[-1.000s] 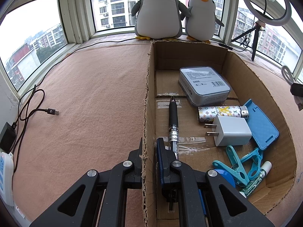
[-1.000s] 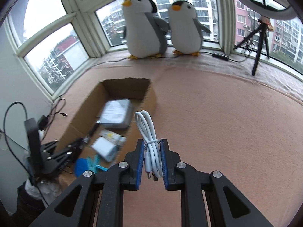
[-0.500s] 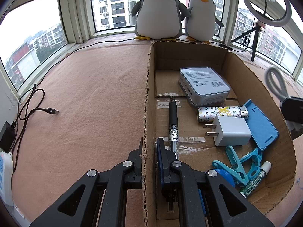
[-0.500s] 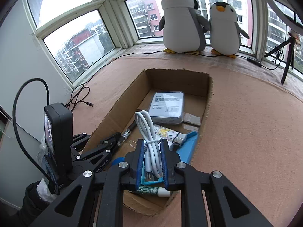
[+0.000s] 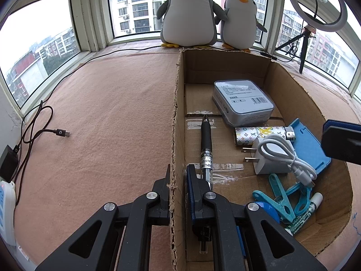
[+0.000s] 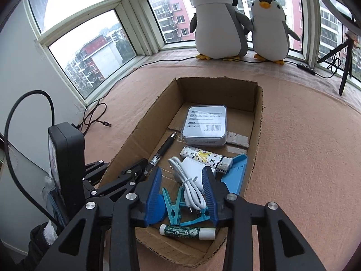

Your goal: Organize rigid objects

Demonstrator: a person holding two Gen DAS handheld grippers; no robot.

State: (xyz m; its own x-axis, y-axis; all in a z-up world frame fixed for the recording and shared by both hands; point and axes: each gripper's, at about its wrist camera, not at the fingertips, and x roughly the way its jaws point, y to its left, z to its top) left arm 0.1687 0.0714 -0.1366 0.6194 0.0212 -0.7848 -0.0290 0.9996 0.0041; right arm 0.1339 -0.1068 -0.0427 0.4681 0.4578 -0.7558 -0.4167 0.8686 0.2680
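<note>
Right tool [image 6: 181, 194] gapes over your dropped cable [image 6: 189, 187]; left tool [image 5: 178, 189] clamps the box wall [image 5: 174, 122]. Nothing visible remains outside.

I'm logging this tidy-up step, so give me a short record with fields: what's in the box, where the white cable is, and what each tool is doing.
container: cardboard box on the pink cloth
contents: grey tin, black pen, patterned lighter, white charger, blue tray, teal clips, green tube
white cable: lying loose across the charger and clips
left tool: clamped on the box's side wall
right tool: open, fingers either side of the cable, not gripping it
</note>
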